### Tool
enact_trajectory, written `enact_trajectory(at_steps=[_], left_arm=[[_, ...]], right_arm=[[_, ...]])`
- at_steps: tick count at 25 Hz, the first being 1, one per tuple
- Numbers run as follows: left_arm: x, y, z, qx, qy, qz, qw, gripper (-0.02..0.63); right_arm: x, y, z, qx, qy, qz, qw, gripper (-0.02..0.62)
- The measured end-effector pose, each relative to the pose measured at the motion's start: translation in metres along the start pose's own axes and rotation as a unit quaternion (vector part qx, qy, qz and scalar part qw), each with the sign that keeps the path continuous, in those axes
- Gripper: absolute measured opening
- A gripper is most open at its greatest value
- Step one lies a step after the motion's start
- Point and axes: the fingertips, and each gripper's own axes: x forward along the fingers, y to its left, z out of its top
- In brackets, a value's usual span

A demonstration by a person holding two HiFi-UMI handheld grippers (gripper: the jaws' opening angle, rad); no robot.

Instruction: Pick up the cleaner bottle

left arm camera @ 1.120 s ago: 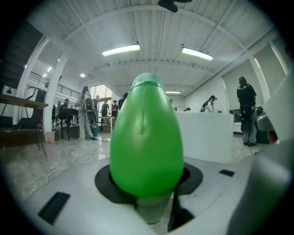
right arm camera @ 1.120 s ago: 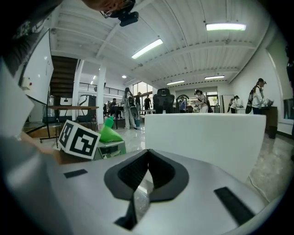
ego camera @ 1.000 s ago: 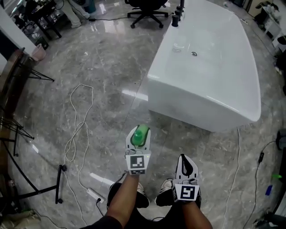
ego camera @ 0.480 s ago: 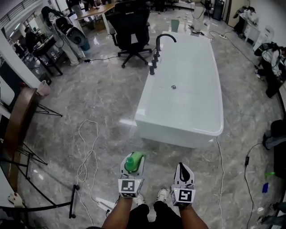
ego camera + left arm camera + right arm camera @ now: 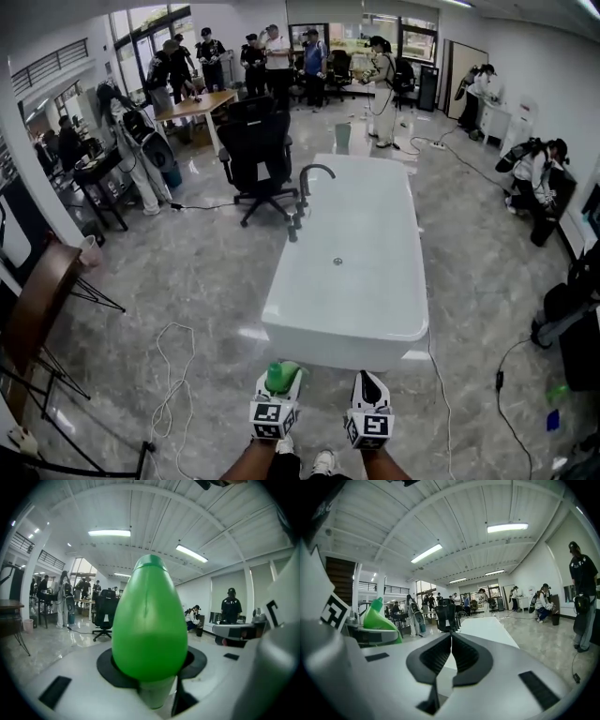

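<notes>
The glossy green plastic cleaner bottle (image 5: pixel 277 377) is teardrop-shaped, with a broad rounded body that narrows to a small green cap. Its long axis runs close to upright, cap end at the top. In the right gripper view it leans a little to the left. There is one bottle, and it is held off the floor between the jaws of the left gripper (image 5: pixel 280 373), low in the head view and just in front of the person.

The left gripper's white jaws are partly apart and clamp the bottle's lower body from both sides. The bottle fills most of the left gripper view. The right gripper (image 5: pixel 369 379) is level with the left one and just beside it, not touching it. Its jaws are closed on each other with nothing between them. Each of the two grippers carries one cube with square markers (image 5: pixel 273 419).

Just beyond both grippers stands one long white freestanding bathtub (image 5: pixel 349 281) with its near end toward the person. One curved black faucet (image 5: pixel 308 180) is at its far left side, and one black office chair (image 5: pixel 254 150) stands beside that. Grey polished stone floor (image 5: pixel 187 267) surrounds the tub, and a white cable (image 5: pixel 172 373) loops across it to the left. Several people stand or crouch at the far end and right side of the room.
</notes>
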Motion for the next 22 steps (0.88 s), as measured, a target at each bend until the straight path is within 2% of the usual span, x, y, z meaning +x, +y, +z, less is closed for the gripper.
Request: enact_trajectory(at_steps=[2,5,14,19,22], left_arm=[[0.01,-0.006,0.008,0.007,0.004,-0.011,0.9999,0.179],[0.028,-0.009,0.026,0.023,-0.001,-0.027,0.9994,0.179],[0.098,0.017,0.078,0.048,-0.013,-0.075,0.996,0.179],[0.12,0.029,0.106,0.057,-0.027,-0.097,0.9933,0.179],[0.132,0.035,0.114,0.058,-0.028,-0.103,0.9926,0.179]], right_arm=[[0.002,-0.002,0.004,-0.015,0.005,0.006,1.0,0.018],[0.016,-0.013,0.011,-0.034,-0.001,-0.006,0.999,0.018],[0.084,-0.034,0.065,-0.036,-0.041,-0.051,0.997,0.018],[0.102,-0.042,0.081,-0.043,-0.053,-0.081,0.994,0.018],[0.114,-0.043,0.093,-0.052,-0.058,-0.085,0.993,0.018]])
